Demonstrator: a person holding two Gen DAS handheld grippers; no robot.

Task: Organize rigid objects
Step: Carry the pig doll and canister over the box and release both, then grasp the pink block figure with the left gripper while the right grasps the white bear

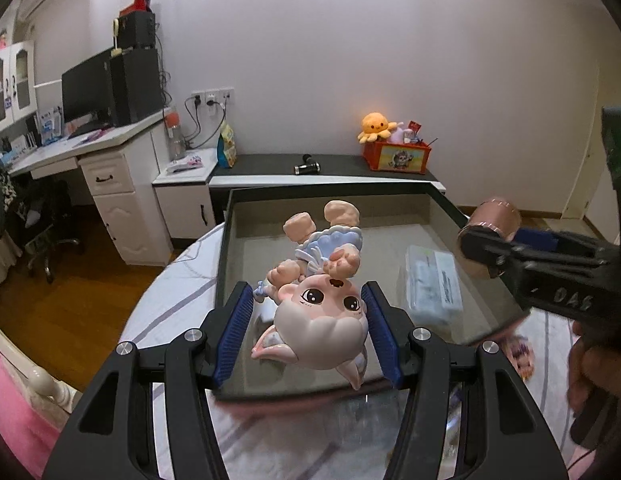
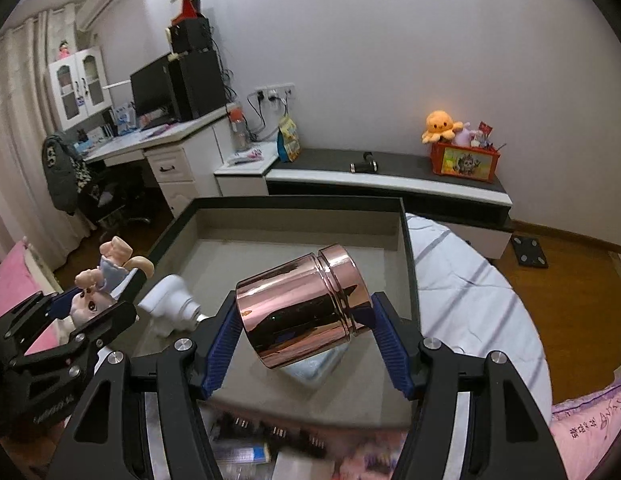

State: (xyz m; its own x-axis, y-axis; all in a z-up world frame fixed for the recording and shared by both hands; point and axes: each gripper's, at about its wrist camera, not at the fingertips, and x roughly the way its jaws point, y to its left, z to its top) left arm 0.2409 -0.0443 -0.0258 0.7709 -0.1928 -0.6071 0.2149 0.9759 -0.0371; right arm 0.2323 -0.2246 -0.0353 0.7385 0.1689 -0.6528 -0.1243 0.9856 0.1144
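Observation:
A pink doll figure (image 1: 322,312) with a blue skirt hangs upside down, with my left gripper (image 1: 308,300) shut on its head. It is over the near part of a dark-rimmed box (image 1: 330,192) with a grey floor. My right gripper (image 2: 306,312) is shut on a shiny rose-gold jar (image 2: 302,304), tilted on its side above the box (image 2: 298,202). In the left wrist view the right gripper (image 1: 490,240) and its jar (image 1: 492,222) show over the box's right rim. In the right wrist view the left gripper (image 2: 90,304) with the doll (image 2: 94,288) is at the box's left edge.
A pale blue pack (image 1: 430,284) and a white plastic device (image 2: 170,304) lie inside the box. The box sits on a striped bedsheet (image 2: 470,292), with blurred loose items near its front edge. Behind it stands a low dark-topped cabinet (image 1: 334,168) with a red toy bin (image 1: 398,156).

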